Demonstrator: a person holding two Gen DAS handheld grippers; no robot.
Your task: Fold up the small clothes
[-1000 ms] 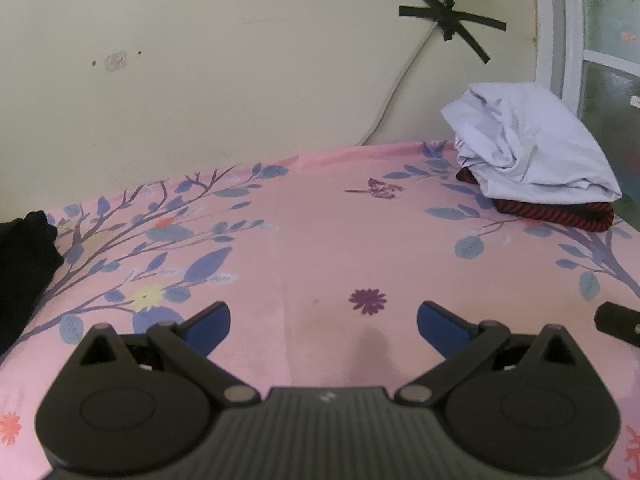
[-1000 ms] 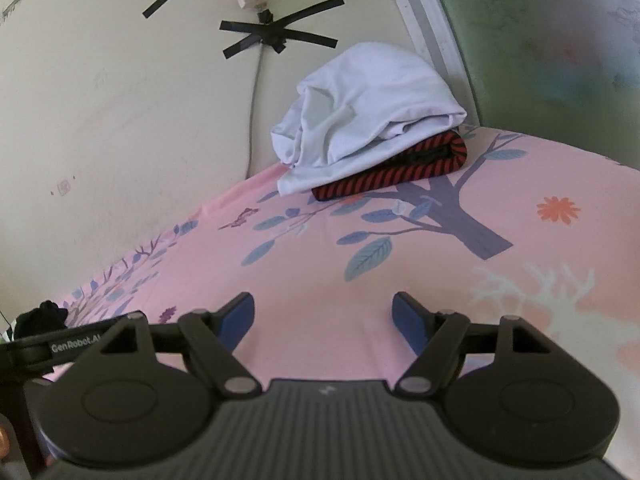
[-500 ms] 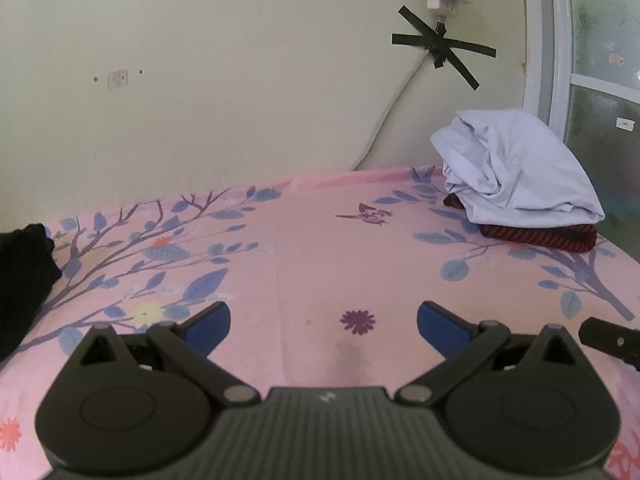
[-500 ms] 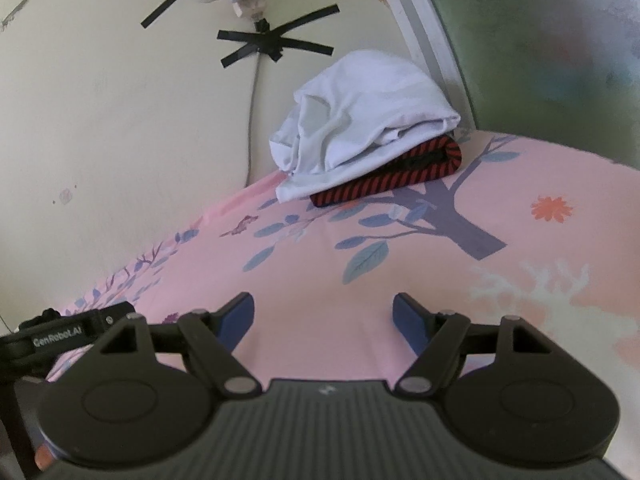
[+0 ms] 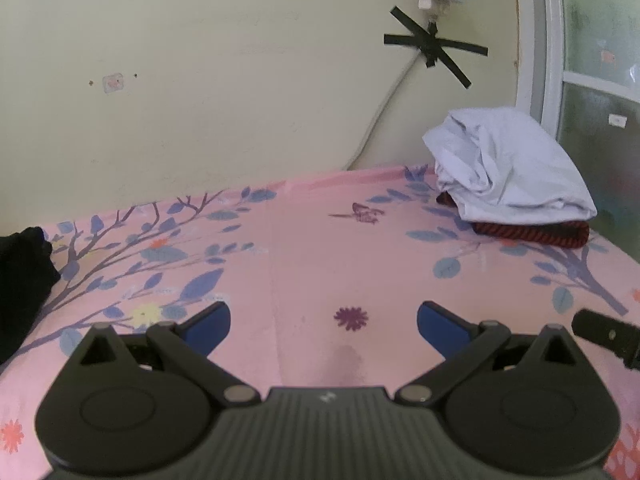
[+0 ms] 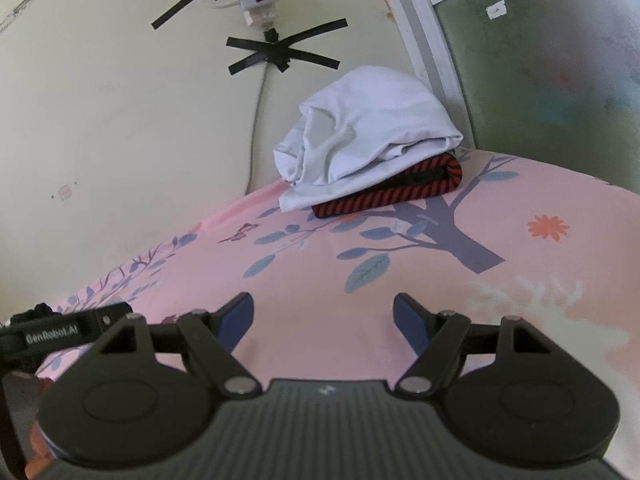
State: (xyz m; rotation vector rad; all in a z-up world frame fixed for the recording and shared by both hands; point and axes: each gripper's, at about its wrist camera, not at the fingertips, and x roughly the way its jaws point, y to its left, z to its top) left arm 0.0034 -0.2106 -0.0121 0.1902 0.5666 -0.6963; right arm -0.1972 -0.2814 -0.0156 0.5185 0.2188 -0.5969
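Both grippers are hovering over the pink floral bedsheet (image 5: 304, 248) with nothing between their blue pads: the left gripper (image 5: 323, 320) is standing wide open, and the right gripper (image 6: 323, 312) is likewise spread apart. Farther back, at the corner by the wall, a white garment (image 6: 360, 132) is lying bunched on top of a folded red-and-black striped garment (image 6: 400, 192). At the left edge, a black cloth (image 5: 20, 280) is sitting on the sheet.

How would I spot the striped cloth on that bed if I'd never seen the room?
Find the pink tree-patterned bedsheet and follow it to the far corner by the frosted window. Under the crumpled white cloth lies the folded red-and-black striped cloth, the only striped one.
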